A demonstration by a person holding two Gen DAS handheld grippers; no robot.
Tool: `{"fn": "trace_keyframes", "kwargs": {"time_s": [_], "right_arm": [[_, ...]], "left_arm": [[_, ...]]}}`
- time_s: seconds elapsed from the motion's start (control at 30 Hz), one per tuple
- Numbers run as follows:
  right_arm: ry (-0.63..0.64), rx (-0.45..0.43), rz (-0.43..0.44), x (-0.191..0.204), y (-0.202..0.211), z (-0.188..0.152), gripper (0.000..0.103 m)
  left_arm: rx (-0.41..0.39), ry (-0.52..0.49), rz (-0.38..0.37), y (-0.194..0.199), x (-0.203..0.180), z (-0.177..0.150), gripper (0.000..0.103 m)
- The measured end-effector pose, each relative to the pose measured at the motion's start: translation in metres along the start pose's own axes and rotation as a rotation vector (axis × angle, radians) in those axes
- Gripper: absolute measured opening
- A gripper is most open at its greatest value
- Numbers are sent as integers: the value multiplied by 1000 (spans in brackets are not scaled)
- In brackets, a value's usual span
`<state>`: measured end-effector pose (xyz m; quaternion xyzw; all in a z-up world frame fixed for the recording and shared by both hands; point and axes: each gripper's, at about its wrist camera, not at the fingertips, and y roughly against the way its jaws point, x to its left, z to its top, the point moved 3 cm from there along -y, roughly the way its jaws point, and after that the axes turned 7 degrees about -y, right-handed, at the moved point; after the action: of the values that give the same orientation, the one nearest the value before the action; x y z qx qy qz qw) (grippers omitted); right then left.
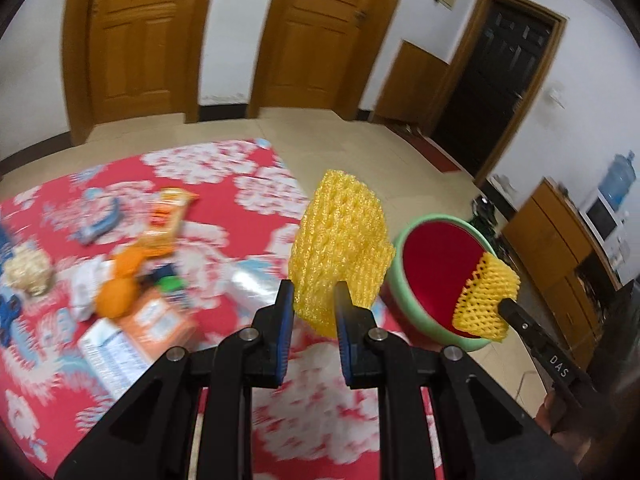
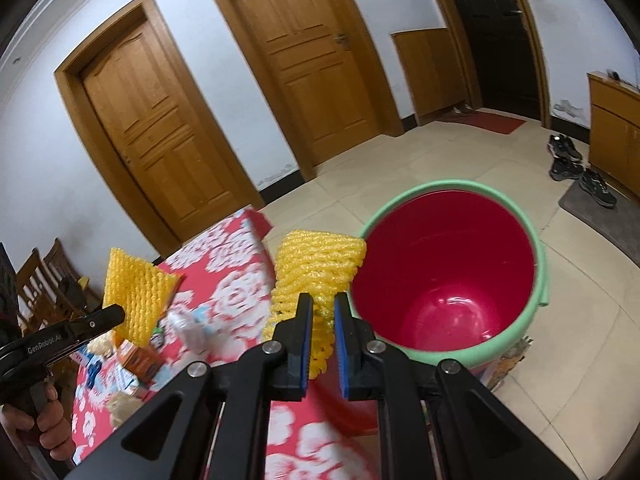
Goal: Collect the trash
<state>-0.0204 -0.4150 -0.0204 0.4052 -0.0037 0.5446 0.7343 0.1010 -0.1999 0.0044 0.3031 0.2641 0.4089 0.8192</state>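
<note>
Left wrist view: left gripper (image 1: 314,306) fingers pinch a yellow foam fruit net (image 1: 340,248), long axis upright; right gripper (image 2: 323,318) grips another yellow foam net (image 2: 316,272) beside the red green-rimmed bucket (image 2: 448,276).

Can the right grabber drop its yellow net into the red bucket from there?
Probably yes. The right gripper holds its yellow foam net beside the open red bucket's green rim, with nothing blocking the opening.
</note>
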Motion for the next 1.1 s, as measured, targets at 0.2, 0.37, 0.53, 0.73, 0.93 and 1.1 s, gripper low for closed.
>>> {"fn": "trace_keyframes", "kwargs": {"time_s": [0.2,0.37,0.53,0.73,0.93,1.1], "right_arm": [[-33,-15,-50,-31,-4,11,13],[-57,-16,-98,-55,-10,18,13],[-92,-6,-130,-78,-17,21,14],[-124,4,-155,-97,-24,22,17],[-139,1,-168,-107,-26,22,20],[-155,-6,-169,-107,-26,23,32]], "left_arm": [[40,-62,-47,-33,-43,10,19],[78,-115,-83,-63,-76,15,19],[110,-162,-113,-90,-103,17,19],[143,-192,-125,-116,-123,16,19],[146,-222,-147,-125,-138,16,44],[140,-219,-148,-123,-138,17,47]]}}
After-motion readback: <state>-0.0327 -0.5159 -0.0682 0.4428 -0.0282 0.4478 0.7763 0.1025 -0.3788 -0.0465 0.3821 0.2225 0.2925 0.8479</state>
